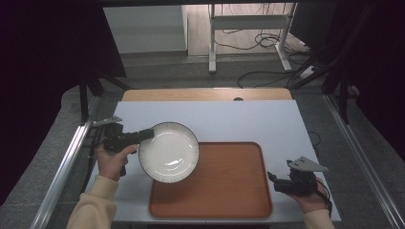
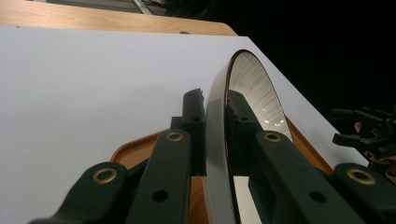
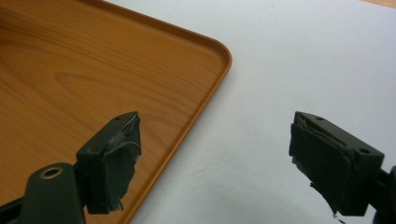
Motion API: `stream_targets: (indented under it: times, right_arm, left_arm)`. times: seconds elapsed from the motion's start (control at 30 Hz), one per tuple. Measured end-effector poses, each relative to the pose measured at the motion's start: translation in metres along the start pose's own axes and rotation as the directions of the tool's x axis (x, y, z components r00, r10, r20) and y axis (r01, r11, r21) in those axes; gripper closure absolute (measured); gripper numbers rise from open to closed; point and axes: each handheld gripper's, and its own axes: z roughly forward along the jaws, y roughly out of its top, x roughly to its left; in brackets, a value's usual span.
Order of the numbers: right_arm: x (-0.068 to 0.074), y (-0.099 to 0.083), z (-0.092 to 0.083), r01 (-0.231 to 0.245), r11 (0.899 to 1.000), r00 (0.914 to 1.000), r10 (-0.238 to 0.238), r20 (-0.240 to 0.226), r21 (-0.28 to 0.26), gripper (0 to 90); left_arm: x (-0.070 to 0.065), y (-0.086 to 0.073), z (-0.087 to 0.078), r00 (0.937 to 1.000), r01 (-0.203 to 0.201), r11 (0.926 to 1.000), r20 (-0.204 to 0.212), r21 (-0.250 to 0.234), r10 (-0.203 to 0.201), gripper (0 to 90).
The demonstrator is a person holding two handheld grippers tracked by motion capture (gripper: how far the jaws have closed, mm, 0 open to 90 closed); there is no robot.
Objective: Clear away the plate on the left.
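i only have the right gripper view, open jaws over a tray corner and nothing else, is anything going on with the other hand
Observer: Yes. The left gripper is shut on the rim of a white plate.
Operator: is the plate down on the tray yet
Observer: The high view cannot settle contact; it overlaps the wooden tray's near-left corner, partly over the white table.
Operator: how solid is that grip
Observer: In the left gripper view the rim sits edge-on between the two jaws, one on each face.
Operator: and where am i relative to the tray
Observer: The right gripper is just off the tray's right edge, near the table's front.
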Motion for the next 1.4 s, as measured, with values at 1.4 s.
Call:
stream_targets:
  times: [1.4]
  right_arm:
    - [0.0, -0.002, 0.001, 0.004, 1.0, 1.0, -0.004, -0.002, 0.009, 17.2]
  left_arm:
    - [-0.053, -0.01, 0.103, 0.9911, -0.049, 0.9875, 0.13, 0.15, 0.03, 80.9]
